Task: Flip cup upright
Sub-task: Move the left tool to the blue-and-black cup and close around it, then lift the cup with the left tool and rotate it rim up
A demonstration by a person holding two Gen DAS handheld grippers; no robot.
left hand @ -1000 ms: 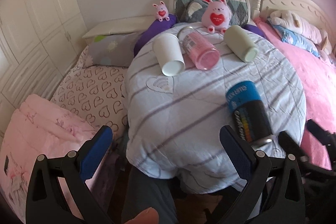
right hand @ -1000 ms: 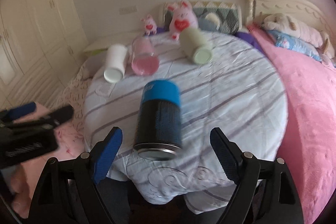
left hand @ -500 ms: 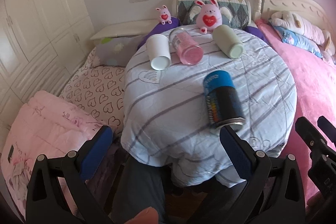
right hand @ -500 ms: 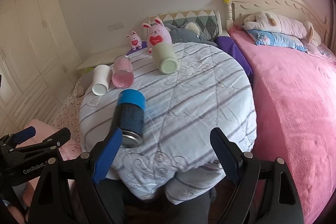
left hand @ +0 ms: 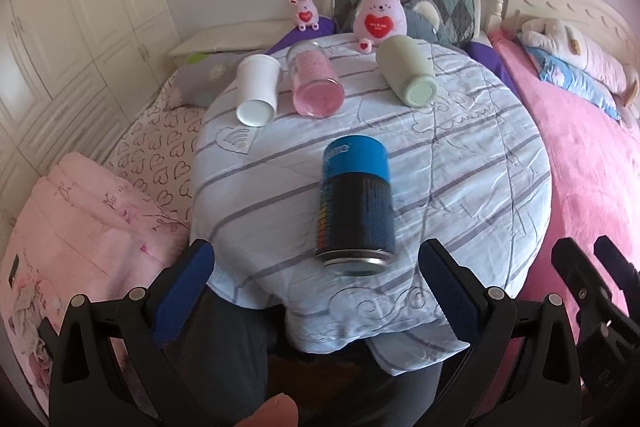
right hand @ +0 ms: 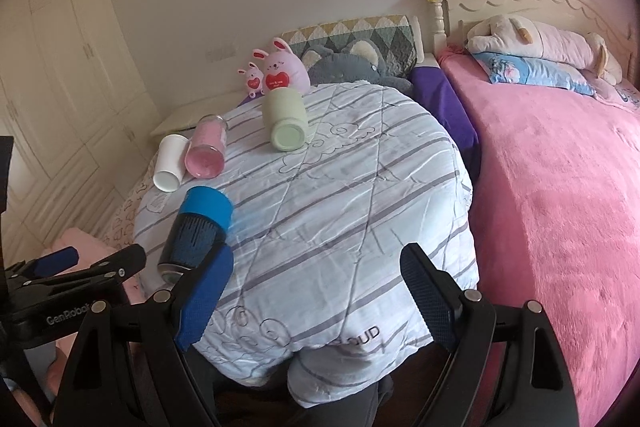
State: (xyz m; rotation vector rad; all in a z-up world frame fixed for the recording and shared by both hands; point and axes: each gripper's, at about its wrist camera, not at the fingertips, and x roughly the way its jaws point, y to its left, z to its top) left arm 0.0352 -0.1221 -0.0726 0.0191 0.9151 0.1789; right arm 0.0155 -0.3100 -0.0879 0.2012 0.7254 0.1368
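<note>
Currently: blue-lidded cup (left hand: 355, 201) on its side on the tabletop (left hand: 480, 163), awaiting flipping.
Left hand-held gripper (left hand: 316, 291): wide open, empty, straddling its base to grasp.
Right hand-held gripper (right hand: 316, 291): wide open, empty, aside.

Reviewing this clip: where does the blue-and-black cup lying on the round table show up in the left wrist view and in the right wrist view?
Left wrist: the blue-and-black cup lies on its side at lower centre, just ahead of the open left tool.
Right wrist: the same cup lies at lower left, partly behind that tool's left finger.
Shared landmark: the pale green cup lying in front of the big pink bunny.
</note>
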